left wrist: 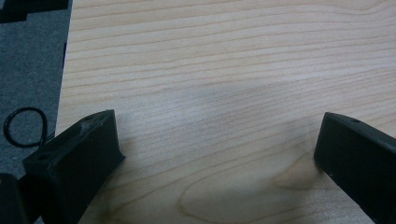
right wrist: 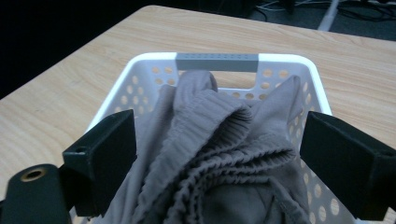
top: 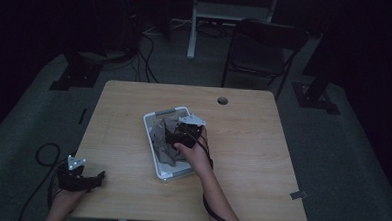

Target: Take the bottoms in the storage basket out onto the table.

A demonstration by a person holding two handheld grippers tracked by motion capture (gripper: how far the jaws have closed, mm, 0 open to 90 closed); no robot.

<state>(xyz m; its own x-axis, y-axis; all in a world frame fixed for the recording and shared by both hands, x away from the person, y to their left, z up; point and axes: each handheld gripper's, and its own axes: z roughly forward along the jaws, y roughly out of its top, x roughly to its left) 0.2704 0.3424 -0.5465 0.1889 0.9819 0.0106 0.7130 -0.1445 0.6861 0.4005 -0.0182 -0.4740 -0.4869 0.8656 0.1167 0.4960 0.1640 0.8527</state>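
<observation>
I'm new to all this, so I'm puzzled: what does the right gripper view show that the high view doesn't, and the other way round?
Right gripper view: the grey garment's ribbed elastic waistband and the basket's perforated walls and grey handle.

High view: the left hand-held gripper at the table's near-left corner, a folding chair and floor cables.

Both: the open right hand-held gripper over the garment in the white basket.

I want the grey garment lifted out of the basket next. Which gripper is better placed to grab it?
Probably the right gripper: its open jaws straddle the grey garment in the white basket. The left gripper hovers open at the table's near left corner.
</observation>
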